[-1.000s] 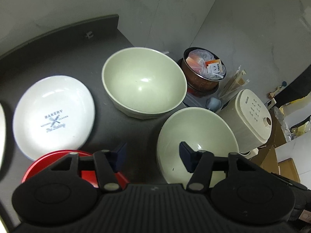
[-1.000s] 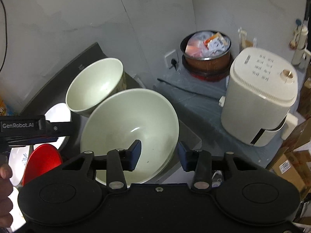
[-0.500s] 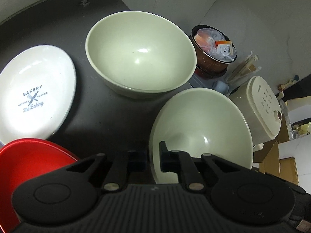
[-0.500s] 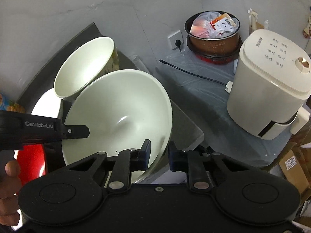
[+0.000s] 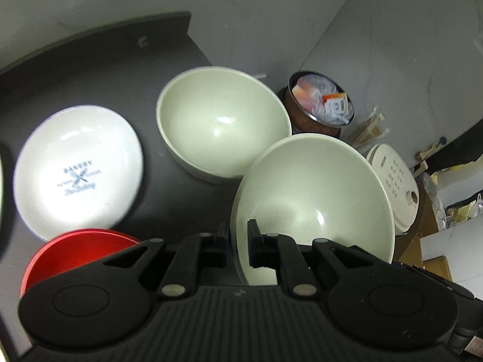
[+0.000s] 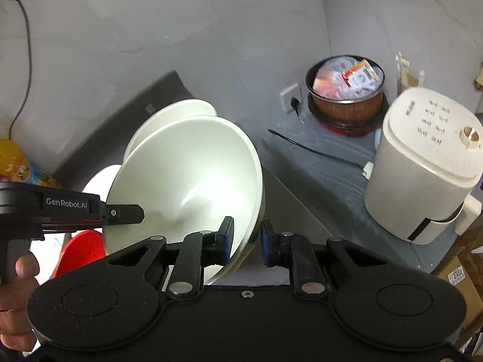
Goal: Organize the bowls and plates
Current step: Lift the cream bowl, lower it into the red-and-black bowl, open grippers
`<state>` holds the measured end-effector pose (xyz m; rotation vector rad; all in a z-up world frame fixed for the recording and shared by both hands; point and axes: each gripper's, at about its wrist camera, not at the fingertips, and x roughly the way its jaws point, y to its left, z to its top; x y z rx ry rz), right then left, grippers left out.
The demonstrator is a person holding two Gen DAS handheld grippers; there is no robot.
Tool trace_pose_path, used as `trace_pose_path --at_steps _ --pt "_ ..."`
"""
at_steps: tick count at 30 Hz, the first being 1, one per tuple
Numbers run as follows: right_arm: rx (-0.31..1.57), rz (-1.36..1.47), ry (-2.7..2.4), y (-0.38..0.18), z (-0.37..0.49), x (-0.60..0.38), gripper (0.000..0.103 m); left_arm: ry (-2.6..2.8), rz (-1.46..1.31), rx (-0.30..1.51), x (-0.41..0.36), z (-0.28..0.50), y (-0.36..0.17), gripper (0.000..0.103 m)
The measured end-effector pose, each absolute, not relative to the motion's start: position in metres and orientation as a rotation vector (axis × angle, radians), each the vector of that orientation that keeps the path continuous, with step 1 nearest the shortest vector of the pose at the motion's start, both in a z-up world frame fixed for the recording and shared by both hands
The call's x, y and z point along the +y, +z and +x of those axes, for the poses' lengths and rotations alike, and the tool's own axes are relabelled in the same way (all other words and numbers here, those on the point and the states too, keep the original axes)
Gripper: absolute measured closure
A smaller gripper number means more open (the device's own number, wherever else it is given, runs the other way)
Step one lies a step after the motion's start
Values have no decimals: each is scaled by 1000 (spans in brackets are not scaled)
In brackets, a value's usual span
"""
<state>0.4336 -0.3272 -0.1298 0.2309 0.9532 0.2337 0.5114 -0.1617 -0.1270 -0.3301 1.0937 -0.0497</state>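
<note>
Pale-green glazed ceramic bowl (image 5: 314,199), tilted at four o'clock on the dark desk (image 5: 99,69): in the left view our left gripper (image 5: 237,242) pinches its near rim. In the right view our right gripper (image 6: 247,241) clamps the opposite rim (image 6: 256,211). We judge it heavy, slick, breakable; the rim is the only hold.

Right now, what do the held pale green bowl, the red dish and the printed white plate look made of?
Pale green bowl: likely glazed ceramic or melamine, soft highlights. Red dish: matte, possibly plastic or lacquer. White plate: glossy glazed ceramic, bright glare, blue print.
</note>
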Motion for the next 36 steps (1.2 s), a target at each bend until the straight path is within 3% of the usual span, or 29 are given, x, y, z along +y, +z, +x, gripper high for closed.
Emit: trace_pose_path --at_steps 15,36 --pt "838 213 282 -80 398 -283 84 -11 -372 986 -115 454 -81 92" --pt "887 184 330 -81 363 -222 84 59 -422 999 -56 397 -89 92"
